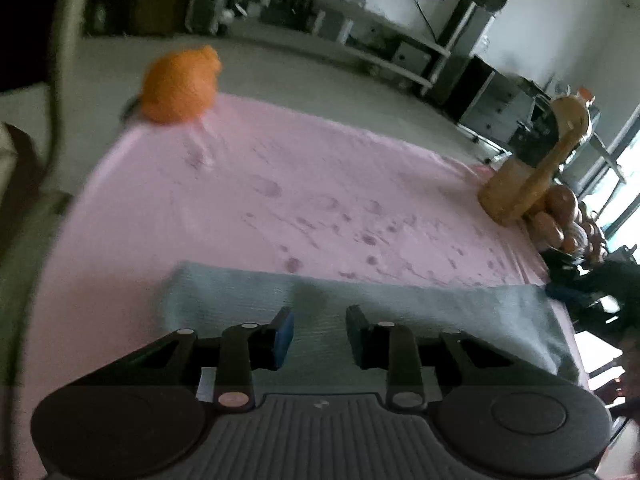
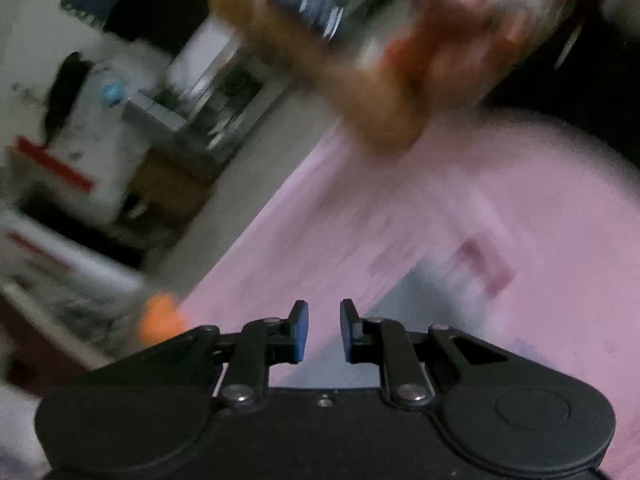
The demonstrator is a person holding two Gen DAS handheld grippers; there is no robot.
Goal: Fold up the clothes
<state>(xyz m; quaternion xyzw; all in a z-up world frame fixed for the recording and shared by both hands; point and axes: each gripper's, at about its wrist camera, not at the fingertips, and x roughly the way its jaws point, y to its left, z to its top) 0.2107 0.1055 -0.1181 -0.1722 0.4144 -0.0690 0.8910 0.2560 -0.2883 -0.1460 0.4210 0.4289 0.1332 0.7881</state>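
Grey-blue cloth [image 1: 360,304] flat on pink sheet [image 1: 280,200] at 6 o'clock in the left wrist view, directly under left gripper [image 1: 320,334], jaws spread and holding nothing; orange lump [image 1: 180,84] at 11 o'clock on the sheet's far corner, wooden stand [image 1: 528,184] at 3 o'clock. Right wrist view heavily blurred: right gripper [image 2: 324,330] jaws spread, empty, over the sheet; grey patch, probably the cloth, at 4 o'clock beside them.
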